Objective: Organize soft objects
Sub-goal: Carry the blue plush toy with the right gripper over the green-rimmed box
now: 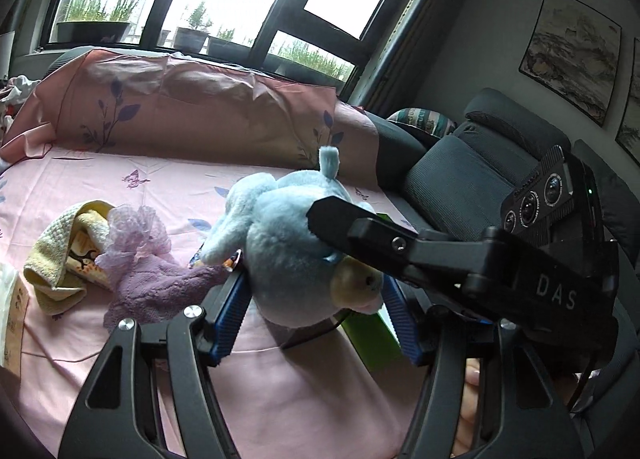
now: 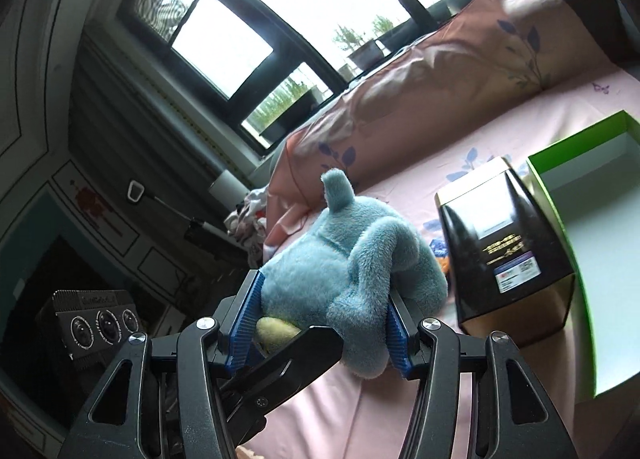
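Blue-padded fingers (image 1: 234,301) of both grippers pinch one blue plush toy (image 1: 288,255) at frame centre, raised clear of the pink sheet (image 1: 140,179). Left gripper (image 1: 310,309) and right gripper (image 2: 324,333) squeeze from opposite sides, probably so the floppy body cannot sag. An open green box (image 2: 560,175), right edge of the right view, looks like its destination.

We count one blue plush toy (image 1: 288,255), held up over the pink sheet (image 1: 120,195). Of cloths we see two: one yellow towel (image 1: 56,255) and one purple fuzzy cloth (image 1: 160,283). There are two boxes, one black (image 2: 504,255) and one green, open (image 2: 592,259). Two framed pictures (image 1: 570,55) hang on the wall. Two grippers are in view, the left gripper (image 1: 312,319) and the right gripper (image 2: 320,335).
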A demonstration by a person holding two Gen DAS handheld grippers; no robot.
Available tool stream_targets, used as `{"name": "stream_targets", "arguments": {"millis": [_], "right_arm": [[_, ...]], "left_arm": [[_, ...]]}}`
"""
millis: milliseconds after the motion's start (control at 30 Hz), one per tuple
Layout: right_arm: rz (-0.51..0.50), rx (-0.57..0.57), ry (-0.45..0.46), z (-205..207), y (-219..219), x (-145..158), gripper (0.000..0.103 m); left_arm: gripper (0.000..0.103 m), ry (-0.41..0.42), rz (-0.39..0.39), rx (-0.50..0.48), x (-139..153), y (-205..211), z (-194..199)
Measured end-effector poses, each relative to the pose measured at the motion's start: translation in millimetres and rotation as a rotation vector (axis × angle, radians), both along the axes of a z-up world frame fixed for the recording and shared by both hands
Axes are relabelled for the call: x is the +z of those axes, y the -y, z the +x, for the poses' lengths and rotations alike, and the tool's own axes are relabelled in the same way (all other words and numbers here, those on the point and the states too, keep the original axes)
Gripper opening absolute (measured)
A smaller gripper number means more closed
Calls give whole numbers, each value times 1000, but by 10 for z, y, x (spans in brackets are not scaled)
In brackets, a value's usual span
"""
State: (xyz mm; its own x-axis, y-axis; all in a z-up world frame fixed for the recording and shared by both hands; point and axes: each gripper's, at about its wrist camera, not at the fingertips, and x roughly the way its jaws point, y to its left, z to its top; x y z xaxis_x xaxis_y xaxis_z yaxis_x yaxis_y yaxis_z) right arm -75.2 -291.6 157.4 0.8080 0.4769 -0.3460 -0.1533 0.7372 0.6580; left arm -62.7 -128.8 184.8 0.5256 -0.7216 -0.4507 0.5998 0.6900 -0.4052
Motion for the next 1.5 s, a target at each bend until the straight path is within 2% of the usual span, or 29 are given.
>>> {"name": "stream_targets", "arguments": {"millis": [167,333,567,833,1000,1133,1300,1500], "right_arm": [[12,-79,19,-126,396,0,58],[32,-165,4,-239,762,-68,58],[91,-248,4,-333,1186,-174,58],[113,-318,-12,-435,1457,-287,58],[163,-346,-32,-465,1617,-384,58],[158,-366,-61,-456,1661,-437,58],[153,-391,-97,-451,1708,-487,58],[155,-408,-135,-435,1733,-524,59]], "left_arm": [[62,21,31,-80,49,467,11],[62,6,42,-157,14,883,52],[62,7,73,-240,-34,1331,54],[62,-11,78,-311,-120,1641,75],[62,-31,79,-350,-168,1766,92],[62,-36,116,-358,-247,1869,82],[62,-86,106,-371,-329,1904,117],[64,-95,138,-374,-350,1969,101]]}}
